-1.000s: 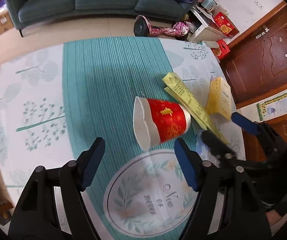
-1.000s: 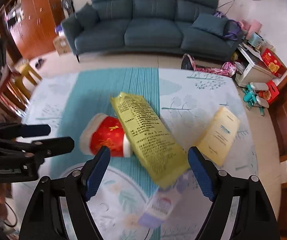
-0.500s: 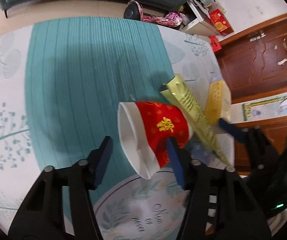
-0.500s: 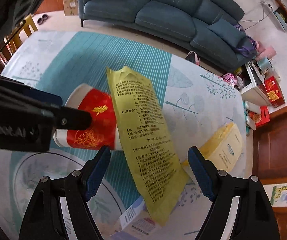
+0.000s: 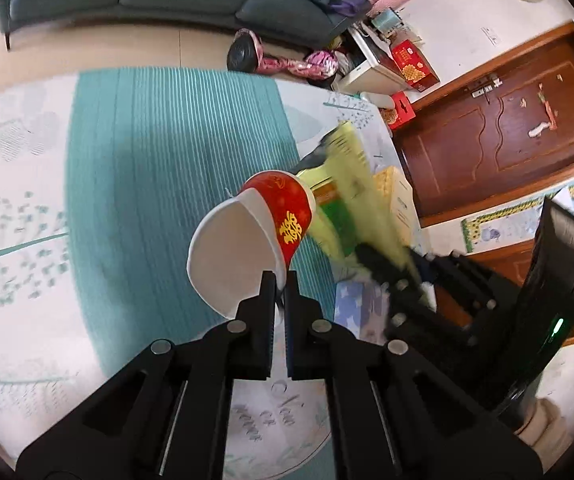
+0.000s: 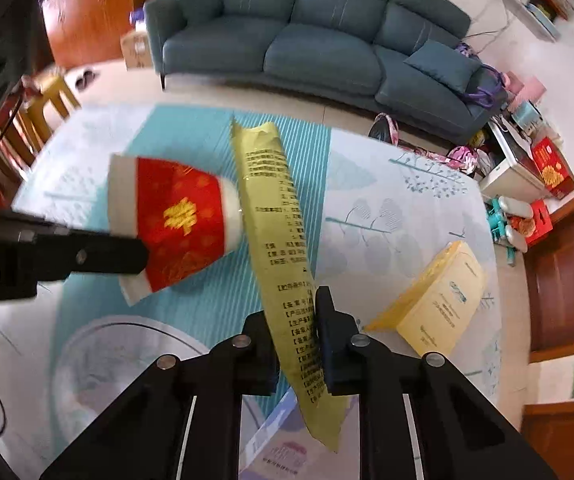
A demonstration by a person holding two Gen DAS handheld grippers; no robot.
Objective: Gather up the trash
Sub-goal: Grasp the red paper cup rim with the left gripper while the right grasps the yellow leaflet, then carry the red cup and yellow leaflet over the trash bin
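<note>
A red paper cup (image 5: 279,216) with a gold sign and white inside is pinched by its rim in my left gripper (image 5: 281,280), which is shut on it and holds it above the table. It also shows in the right wrist view (image 6: 179,216). My right gripper (image 6: 295,320) is shut on a long yellow printed wrapper (image 6: 283,240) and holds it up off the cloth. The wrapper shows blurred in the left wrist view (image 5: 351,184), just right of the cup.
A pale yellow booklet (image 6: 439,304) lies on the tablecloth (image 6: 387,208) at the right. A pale pink and blue packet (image 6: 283,452) lies under the right gripper. A blue sofa (image 6: 319,40) stands beyond the table; a wooden door (image 5: 499,120) is at the right.
Both grippers have shut: the left on the cup's rim, the right on the yellow wrapper. Both things have been lifted off the tablecloth.
</note>
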